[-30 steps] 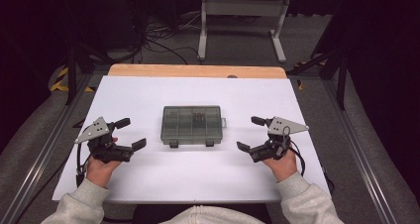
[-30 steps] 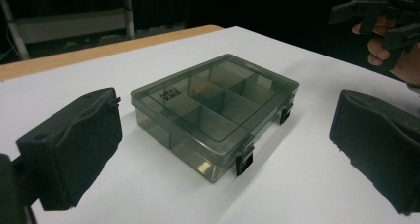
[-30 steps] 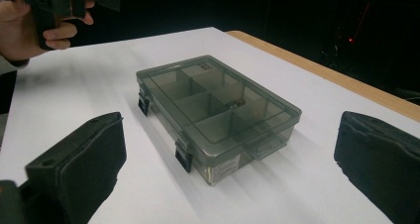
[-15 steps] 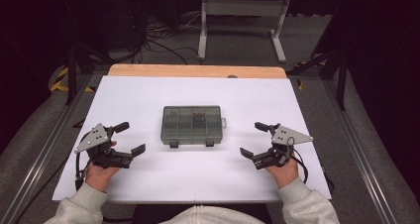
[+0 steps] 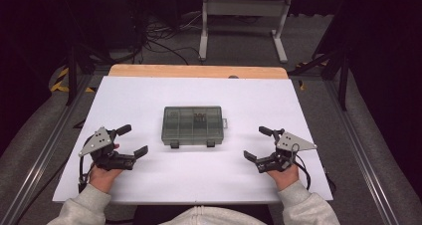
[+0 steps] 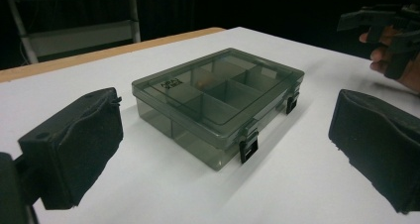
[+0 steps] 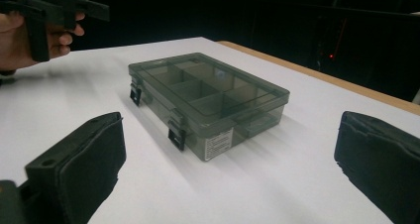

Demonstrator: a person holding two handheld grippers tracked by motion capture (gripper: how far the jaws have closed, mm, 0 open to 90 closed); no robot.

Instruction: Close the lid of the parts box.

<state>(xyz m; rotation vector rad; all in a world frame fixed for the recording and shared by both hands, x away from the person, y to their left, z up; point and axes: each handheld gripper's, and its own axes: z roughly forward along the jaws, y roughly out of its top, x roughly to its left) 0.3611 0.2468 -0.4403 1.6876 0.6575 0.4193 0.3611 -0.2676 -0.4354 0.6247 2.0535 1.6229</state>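
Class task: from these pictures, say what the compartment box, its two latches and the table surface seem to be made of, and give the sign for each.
Compartment box: probably smoky, glossy see-through plastic, since the inner dividers show through the lid.
Latches: seemingly opaque black plastic, matte.
Table surface: a matte white sheet or board, material unclear; a pale wood-look edge shows along the far side.

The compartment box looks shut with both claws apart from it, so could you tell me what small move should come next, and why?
Probably bring the right claw toward the box: both front latches look closed, and both open claws sit clear of it.
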